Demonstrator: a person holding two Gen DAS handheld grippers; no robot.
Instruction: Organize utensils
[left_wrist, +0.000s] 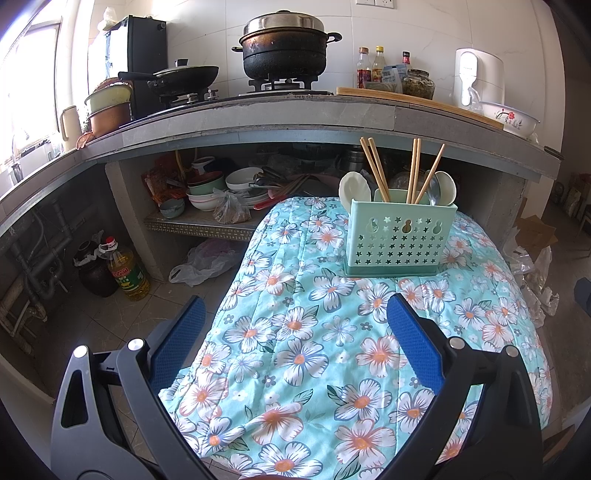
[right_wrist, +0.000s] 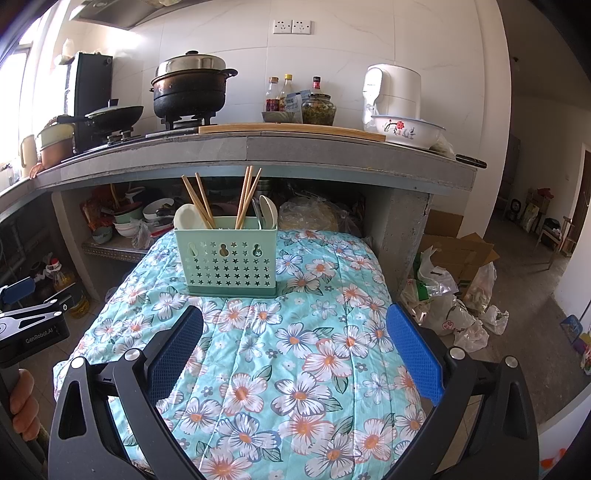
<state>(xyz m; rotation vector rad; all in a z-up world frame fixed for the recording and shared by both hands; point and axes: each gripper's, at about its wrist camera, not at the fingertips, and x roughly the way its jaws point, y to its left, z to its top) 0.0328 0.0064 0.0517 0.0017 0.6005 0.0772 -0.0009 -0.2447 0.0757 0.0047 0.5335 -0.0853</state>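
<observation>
**Both claws spread, nothing held**

Left claw (left_wrist: 295, 332) and right claw (right_wrist: 295, 343): blue ribbed pads apart, over the quilted floral cloth (right_wrist: 295, 369). Beyond, upright: mint plastic holder (right_wrist: 227, 258), star-punched, with wooden chopsticks (right_wrist: 247, 195) and white spoons (right_wrist: 267, 210) inside.

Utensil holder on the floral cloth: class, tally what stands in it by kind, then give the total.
Wooden chopsticks: 5
White spoons: 2
Metal spoon: 1
Total: 8
</observation>
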